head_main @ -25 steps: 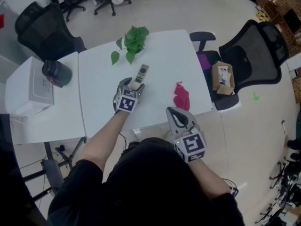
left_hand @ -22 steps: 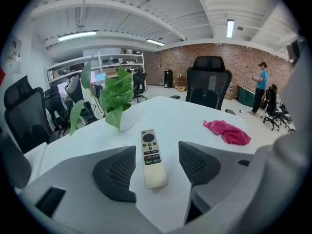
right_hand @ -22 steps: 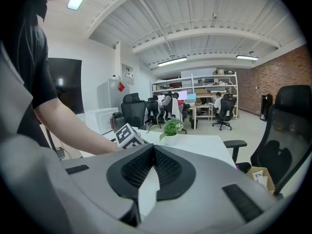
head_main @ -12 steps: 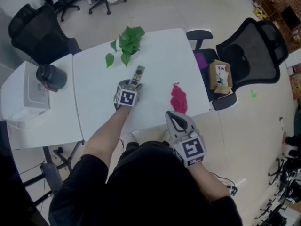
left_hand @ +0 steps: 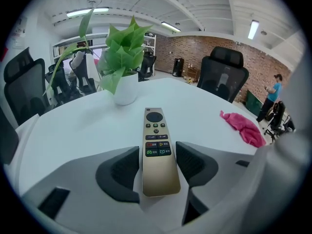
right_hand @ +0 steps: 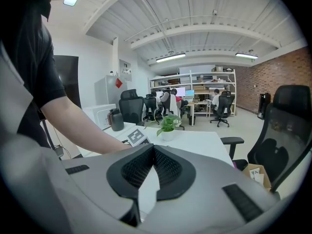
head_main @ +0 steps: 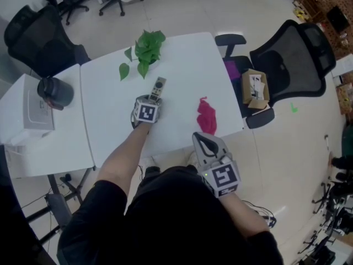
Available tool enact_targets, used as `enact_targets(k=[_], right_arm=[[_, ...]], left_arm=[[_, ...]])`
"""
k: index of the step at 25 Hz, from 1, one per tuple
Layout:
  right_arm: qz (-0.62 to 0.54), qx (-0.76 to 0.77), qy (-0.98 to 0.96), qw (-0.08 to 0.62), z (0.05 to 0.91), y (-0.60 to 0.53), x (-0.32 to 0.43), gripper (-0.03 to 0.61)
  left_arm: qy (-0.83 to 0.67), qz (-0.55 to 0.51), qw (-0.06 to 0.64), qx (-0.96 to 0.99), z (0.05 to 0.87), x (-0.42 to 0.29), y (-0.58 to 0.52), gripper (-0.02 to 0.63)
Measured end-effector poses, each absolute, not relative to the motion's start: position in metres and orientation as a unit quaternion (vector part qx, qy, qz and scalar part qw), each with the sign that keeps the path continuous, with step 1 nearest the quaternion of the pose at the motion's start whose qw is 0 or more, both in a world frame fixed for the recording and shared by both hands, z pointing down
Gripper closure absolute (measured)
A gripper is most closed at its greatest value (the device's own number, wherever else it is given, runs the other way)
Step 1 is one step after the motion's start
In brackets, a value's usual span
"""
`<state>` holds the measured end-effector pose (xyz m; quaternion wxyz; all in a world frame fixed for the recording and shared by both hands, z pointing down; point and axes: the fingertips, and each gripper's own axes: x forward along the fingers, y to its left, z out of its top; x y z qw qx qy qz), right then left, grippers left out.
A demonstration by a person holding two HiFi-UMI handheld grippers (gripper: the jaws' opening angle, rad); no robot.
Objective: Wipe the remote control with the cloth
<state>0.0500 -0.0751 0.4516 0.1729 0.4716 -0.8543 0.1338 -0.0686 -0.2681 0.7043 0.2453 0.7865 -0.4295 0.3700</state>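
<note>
Left gripper [left_hand: 158, 165] straddles the remote control [left_hand: 156, 140] on the tabletop [left_hand: 204, 104]. Its jaws have just been closing, but it's hard to tell if the pads touch. Pink cloth [left_hand: 242, 127] sits right of those jaws. Right gripper [right_hand: 152, 168] has its jaws together, empty.

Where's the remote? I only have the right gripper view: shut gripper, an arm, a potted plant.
Observer: The slim gold remote control lies flat on the white table, between the left gripper's open jaws, which have just been closing slightly.
Operator: Cloth?
Observer: The crumpled pink cloth lies right of the remote, near the table edge, untouched.
Operator: Within reach?
Observer: In the head view the right gripper hovers just short of the cloth, on the person's side.
</note>
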Motion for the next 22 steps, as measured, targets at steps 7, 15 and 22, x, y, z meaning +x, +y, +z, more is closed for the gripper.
enact_targets(k=[7, 15, 22], right_arm=[[0.130, 0.469, -0.856, 0.172, 0.452, -0.074, 0.049, 0.578], [0.127, 0.466, -0.860, 0.167, 0.450, -0.071, 0.046, 0.578], [0.121, 0.458, -0.866, 0.158, 0.448, -0.068, 0.039, 0.578]], left_arm=[[-0.424, 0.383, 0.249, 0.782, 0.706, -0.070, -0.265, 0.400], [-0.431, 0.360, 0.212, 0.799, 0.680, -0.068, -0.267, 0.403], [-0.447, 0.333, 0.173, 0.812, 0.649, -0.072, -0.259, 0.405]])
